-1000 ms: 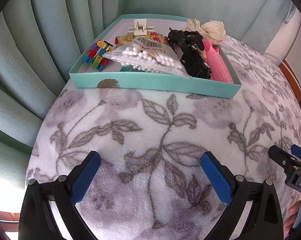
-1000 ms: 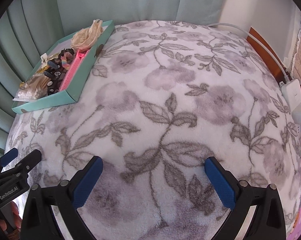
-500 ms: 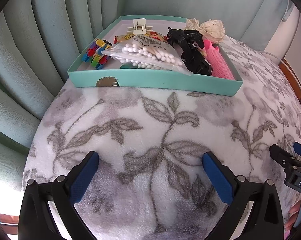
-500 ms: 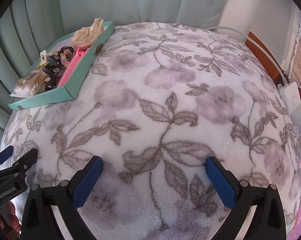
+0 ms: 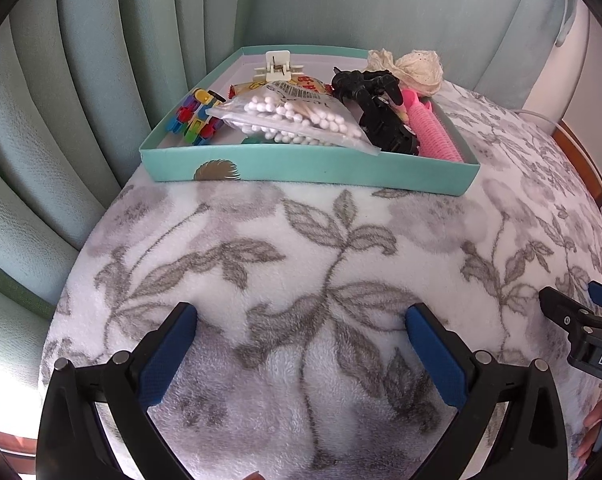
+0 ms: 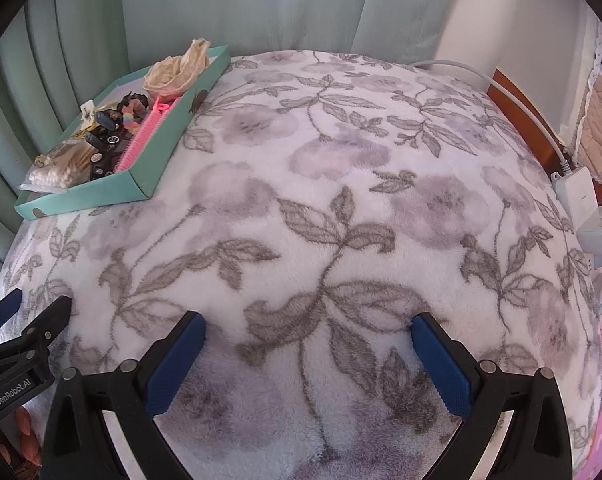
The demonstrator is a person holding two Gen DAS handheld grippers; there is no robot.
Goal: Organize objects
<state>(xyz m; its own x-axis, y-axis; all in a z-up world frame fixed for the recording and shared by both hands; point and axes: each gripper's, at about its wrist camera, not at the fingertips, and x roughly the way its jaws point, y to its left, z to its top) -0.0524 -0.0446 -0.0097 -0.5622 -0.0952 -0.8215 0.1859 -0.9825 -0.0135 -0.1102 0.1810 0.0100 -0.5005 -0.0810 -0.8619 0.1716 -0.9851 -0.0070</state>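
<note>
Shallow teal cardboard tray (image 5: 313,168) at 12 o'clock on grey floral fleece blanket (image 5: 341,248), holding clear bag of white cotton swabs (image 5: 297,120), black hair clips (image 5: 381,108), pink roller (image 5: 433,132). Left claw (image 5: 301,320) and right claw (image 6: 307,324) both spread apart, empty, hovering over blanket.

A white fleece blanket (image 5: 301,240) is printed with grey leaves and stems and pale mauve flowers; a teal tray (image 5: 313,168), white inside, is marked on its wall with a gold-brown feather motif. In it are seen a clear bag of white-tipped cotton swabs (image 5: 297,120), a pink ribbed roller (image 5: 431,128), black clips (image 5: 381,108), small clips in red, blue, green and yellow (image 5: 193,116), a cream claw clip (image 5: 278,65) and cream lace fabric (image 5: 415,68). Pale green pleated curtains (image 5: 81,80) are noted behind. Blue pads on black frames are worn by the left gripper (image 5: 301,316) and right gripper (image 6: 308,322)
</note>
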